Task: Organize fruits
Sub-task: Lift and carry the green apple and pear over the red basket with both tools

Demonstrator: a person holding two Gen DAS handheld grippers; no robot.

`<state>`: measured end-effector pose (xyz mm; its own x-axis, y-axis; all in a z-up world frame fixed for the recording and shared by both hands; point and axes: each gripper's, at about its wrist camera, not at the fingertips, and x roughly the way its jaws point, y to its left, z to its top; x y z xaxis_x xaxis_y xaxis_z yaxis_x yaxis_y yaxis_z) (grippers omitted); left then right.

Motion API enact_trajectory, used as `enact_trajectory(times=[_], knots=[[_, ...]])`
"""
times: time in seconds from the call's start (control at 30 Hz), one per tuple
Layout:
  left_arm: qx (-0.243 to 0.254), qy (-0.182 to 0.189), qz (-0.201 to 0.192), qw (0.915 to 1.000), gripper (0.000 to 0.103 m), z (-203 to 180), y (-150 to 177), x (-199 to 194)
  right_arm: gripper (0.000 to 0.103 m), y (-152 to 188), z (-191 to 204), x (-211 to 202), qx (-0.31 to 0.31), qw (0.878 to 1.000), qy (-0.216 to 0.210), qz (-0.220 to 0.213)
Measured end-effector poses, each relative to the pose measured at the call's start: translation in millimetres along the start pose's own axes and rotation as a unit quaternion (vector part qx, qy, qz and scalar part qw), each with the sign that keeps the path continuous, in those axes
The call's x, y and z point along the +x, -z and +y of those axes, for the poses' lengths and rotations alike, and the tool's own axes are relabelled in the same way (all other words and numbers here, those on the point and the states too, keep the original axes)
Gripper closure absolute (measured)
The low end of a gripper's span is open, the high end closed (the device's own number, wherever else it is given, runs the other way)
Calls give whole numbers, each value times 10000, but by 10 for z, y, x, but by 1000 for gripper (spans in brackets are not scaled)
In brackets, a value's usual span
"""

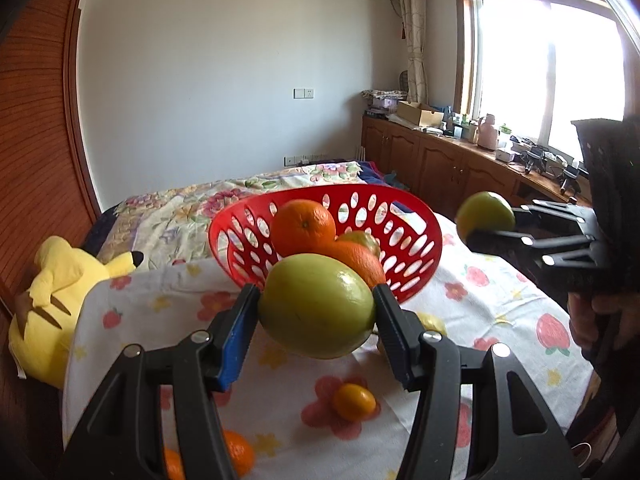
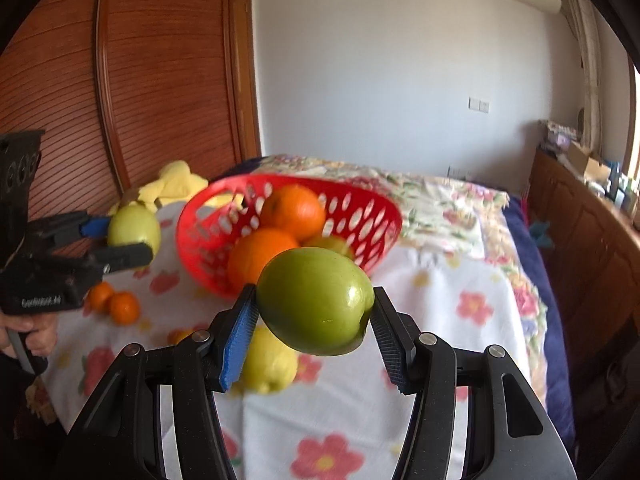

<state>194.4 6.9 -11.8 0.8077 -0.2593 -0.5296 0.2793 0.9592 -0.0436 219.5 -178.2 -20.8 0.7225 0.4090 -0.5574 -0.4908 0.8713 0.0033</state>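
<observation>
- Left gripper [image 1: 316,312] clamped partway open on a green apple [image 1: 316,306], held in the air just near of the red basket [image 1: 416,240].
- Right gripper [image 2: 314,312] likewise pinches a second green apple [image 2: 316,300], airborne near the basket's near rim; the frame is blurred.
- Risk: both apples are gripped across smooth, rounded flanks by narrow pads; a jolt could squirt one out onto the cloth [image 1: 480,304] and off the edge.
- Risk: the basket tips toward the near side, already holding two oranges [image 1: 303,226]; a dropped apple may roll back out or nudge them.
- Risk: both grippers converge on one basket, so a collision is possible.
- Left apple's long axis lies roughly across the jaws; right apple's stem dimple faces right, axis tilted.
- Loose small oranges [image 1: 354,402] and a lemon [image 2: 270,364] remain on the cloth.
</observation>
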Motion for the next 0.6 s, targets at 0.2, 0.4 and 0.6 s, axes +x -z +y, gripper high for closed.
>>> enact_trajectory(times=[0.2,0.4,0.6], knots=[[16,-18,-17,10000,46,60,-99,132,46,-226,-55,235,-137,9999,-33,-38],[50,-79,37,9999,46,138,-194,319,46,-376,-67,582,-312,9995,-40,53],[102,-109,96,9998,46,196,-245,472,46,-465,-120,844,-384,9991,-27,168]])
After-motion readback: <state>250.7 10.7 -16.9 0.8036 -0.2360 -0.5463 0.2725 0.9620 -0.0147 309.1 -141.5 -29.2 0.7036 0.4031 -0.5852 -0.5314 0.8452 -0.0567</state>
